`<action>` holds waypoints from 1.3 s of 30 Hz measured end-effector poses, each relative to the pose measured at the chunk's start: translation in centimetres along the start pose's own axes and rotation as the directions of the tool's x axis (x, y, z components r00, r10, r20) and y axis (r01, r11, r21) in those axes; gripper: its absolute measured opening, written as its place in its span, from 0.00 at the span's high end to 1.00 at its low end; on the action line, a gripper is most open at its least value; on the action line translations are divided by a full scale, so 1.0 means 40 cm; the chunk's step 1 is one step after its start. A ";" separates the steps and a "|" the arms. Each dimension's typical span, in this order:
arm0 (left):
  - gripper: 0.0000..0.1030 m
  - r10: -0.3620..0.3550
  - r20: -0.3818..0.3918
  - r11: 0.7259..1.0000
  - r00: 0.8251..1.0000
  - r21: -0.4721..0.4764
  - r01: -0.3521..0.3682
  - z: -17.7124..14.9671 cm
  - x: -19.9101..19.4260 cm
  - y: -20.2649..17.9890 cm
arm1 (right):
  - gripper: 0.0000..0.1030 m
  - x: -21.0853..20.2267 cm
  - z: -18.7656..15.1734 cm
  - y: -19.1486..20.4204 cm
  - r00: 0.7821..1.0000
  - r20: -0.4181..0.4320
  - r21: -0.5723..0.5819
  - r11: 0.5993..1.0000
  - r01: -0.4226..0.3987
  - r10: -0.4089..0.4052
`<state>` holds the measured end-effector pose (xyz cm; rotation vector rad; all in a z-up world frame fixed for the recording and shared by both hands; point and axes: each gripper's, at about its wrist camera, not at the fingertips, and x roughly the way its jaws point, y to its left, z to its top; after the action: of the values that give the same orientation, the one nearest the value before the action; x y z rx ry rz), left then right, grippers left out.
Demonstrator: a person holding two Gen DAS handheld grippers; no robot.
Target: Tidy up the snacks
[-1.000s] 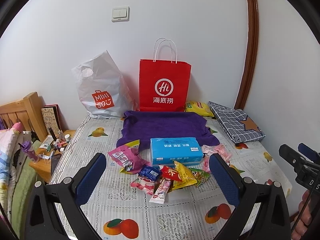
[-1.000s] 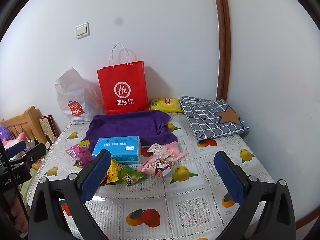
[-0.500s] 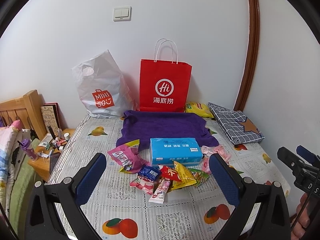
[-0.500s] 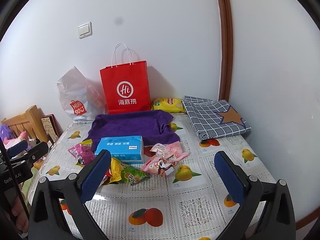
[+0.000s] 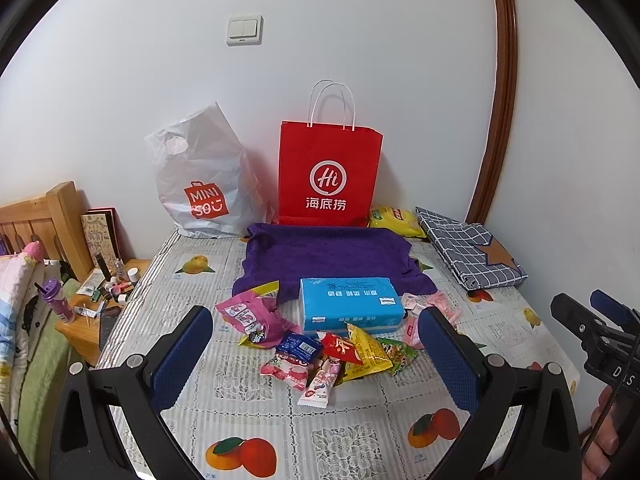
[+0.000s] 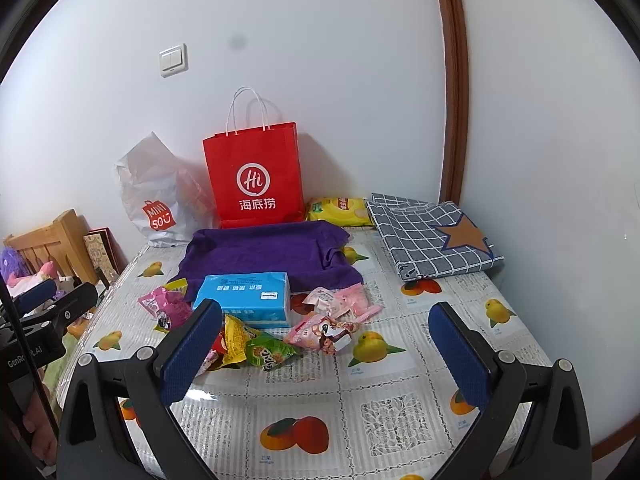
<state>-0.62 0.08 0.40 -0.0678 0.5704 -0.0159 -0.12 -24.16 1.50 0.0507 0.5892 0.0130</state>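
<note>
Both the left gripper (image 5: 316,354) and right gripper (image 6: 324,350) are spread empty; the snack packets (image 5: 340,354) at 12 o'clock look light, crinkly and slippery, so pinch a sealed edge.

Landmark: red paper bag (image 5: 330,174), upright against white wall. White Miniso plastic bag (image 5: 202,184) just left of it. Purple towel (image 5: 332,258) spread in front, touching bag base. Blue tissue pack (image 5: 350,304) on towel's near edge. Folded grey checked cloth with star patch (image 5: 472,250) well right. Light switch (image 5: 245,30) on wall above-left. Wooden nightstand with small bottles (image 5: 108,292) far left, below table level.
</note>
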 end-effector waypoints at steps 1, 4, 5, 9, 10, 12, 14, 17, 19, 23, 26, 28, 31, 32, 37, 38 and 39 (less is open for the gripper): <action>0.00 0.000 0.000 1.000 1.000 0.002 0.000 0.000 0.000 -0.001 | 0.01 -0.001 0.000 0.002 1.000 0.001 -0.001 1.000 -0.002 0.002; 0.00 0.003 0.004 1.000 1.000 0.000 -0.003 -0.001 -0.003 -0.004 | 0.01 -0.001 0.001 0.002 1.000 0.004 -0.005 1.000 0.002 -0.002; 0.00 0.001 0.005 1.000 1.000 0.000 -0.001 0.001 -0.002 -0.004 | 0.01 -0.002 0.001 0.002 1.000 0.004 -0.005 1.000 0.002 -0.002; 0.00 0.001 0.009 1.000 1.000 -0.001 -0.001 0.000 -0.006 -0.006 | 0.01 -0.003 0.001 0.002 1.000 0.006 -0.007 1.000 0.004 -0.004; 0.00 0.000 0.009 1.000 1.000 -0.001 0.000 0.001 -0.005 -0.007 | 0.01 -0.003 0.001 0.003 1.000 0.006 -0.006 1.000 0.005 -0.005; 0.00 0.002 0.009 1.000 1.000 0.001 -0.002 -0.002 -0.008 -0.007 | 0.01 -0.003 0.002 0.002 1.000 0.006 -0.005 1.000 0.003 -0.003; 0.00 0.001 0.011 1.000 1.000 0.003 -0.001 -0.001 -0.010 -0.007 | 0.01 -0.003 0.002 0.003 1.000 0.007 -0.006 1.000 0.002 -0.002; 0.00 -0.002 0.012 1.000 1.000 0.001 0.002 -0.001 -0.012 -0.007 | 0.01 -0.005 0.003 0.002 1.000 0.008 -0.006 1.000 0.004 -0.004; 0.00 0.001 0.013 1.000 1.000 0.002 -0.001 -0.002 -0.013 -0.006 | 0.01 -0.005 0.004 0.002 1.000 0.008 -0.007 1.000 0.003 -0.003; 0.00 -0.002 0.010 1.000 1.000 0.001 0.002 -0.002 -0.013 -0.007 | 0.01 -0.007 0.005 0.001 1.000 0.008 -0.004 1.000 0.004 -0.004; 0.00 0.000 0.016 1.000 1.000 0.005 0.000 0.001 -0.016 -0.008 | 0.01 -0.009 0.007 0.000 1.000 0.010 -0.005 1.000 0.004 -0.004; 0.00 -0.004 0.013 1.000 1.000 0.004 0.004 -0.001 -0.016 -0.008 | 0.01 -0.010 0.007 0.000 1.000 0.010 -0.004 1.000 0.004 -0.004; 0.00 -0.002 0.016 1.000 1.000 0.006 0.002 0.001 -0.017 -0.009 | 0.01 -0.012 0.008 -0.001 1.000 0.014 -0.004 1.000 0.004 -0.004; 0.00 -0.004 0.015 1.000 1.000 0.006 0.004 0.003 -0.016 -0.009 | 0.01 -0.013 0.009 -0.001 1.000 0.014 -0.003 1.000 0.003 -0.003; 0.00 -0.008 0.017 1.000 1.000 0.002 0.008 0.003 -0.015 -0.009 | 0.01 -0.009 0.011 -0.004 1.000 0.009 0.007 1.000 -0.011 0.011; 0.00 -0.009 0.015 1.000 1.000 0.000 0.009 0.004 -0.012 -0.008 | 0.01 -0.008 0.010 -0.005 1.000 0.008 0.007 1.000 -0.017 0.017; 0.00 -0.002 0.016 1.000 1.000 0.001 0.002 0.002 -0.014 -0.009 | 0.01 -0.006 0.010 -0.004 1.000 0.006 0.006 1.000 -0.017 0.017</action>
<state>-1.04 -0.23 0.78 -0.0675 0.5543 -0.0176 -0.08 -24.33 1.97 0.0617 0.5827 0.0280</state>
